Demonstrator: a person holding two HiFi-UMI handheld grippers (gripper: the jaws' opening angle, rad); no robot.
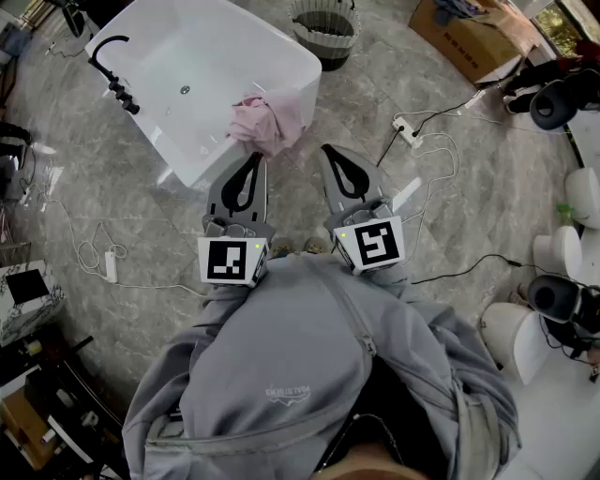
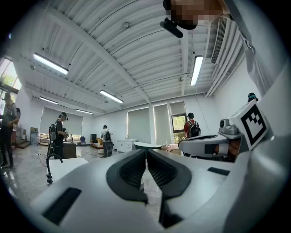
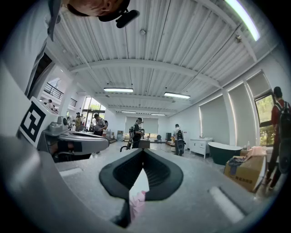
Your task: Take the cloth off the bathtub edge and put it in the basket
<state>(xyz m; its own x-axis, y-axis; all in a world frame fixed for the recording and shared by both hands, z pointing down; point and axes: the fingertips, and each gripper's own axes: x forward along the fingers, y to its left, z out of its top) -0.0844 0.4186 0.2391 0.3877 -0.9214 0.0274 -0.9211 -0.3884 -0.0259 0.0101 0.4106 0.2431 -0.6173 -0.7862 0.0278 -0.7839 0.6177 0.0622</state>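
A pink cloth (image 1: 267, 122) hangs crumpled over the near edge of the white bathtub (image 1: 202, 66). The striped basket (image 1: 324, 25) stands on the floor past the tub's far right corner. My left gripper (image 1: 255, 157) and right gripper (image 1: 327, 150) are held side by side in front of the person's chest, tips pointing at the cloth and just short of it. Both are shut and hold nothing. In the left gripper view the left gripper (image 2: 146, 152) has its jaws together. In the right gripper view the right gripper (image 3: 143, 152) is shut too, and the pink cloth (image 3: 136, 202) shows below, beyond its jaws.
A black faucet (image 1: 112, 70) stands on the tub's left end. A cardboard box (image 1: 464, 33) sits right of the basket. A power strip (image 1: 408, 131) and cables trail over the floor on the right, and another strip (image 1: 110, 265) on the left. White fixtures (image 1: 562, 248) line the right side.
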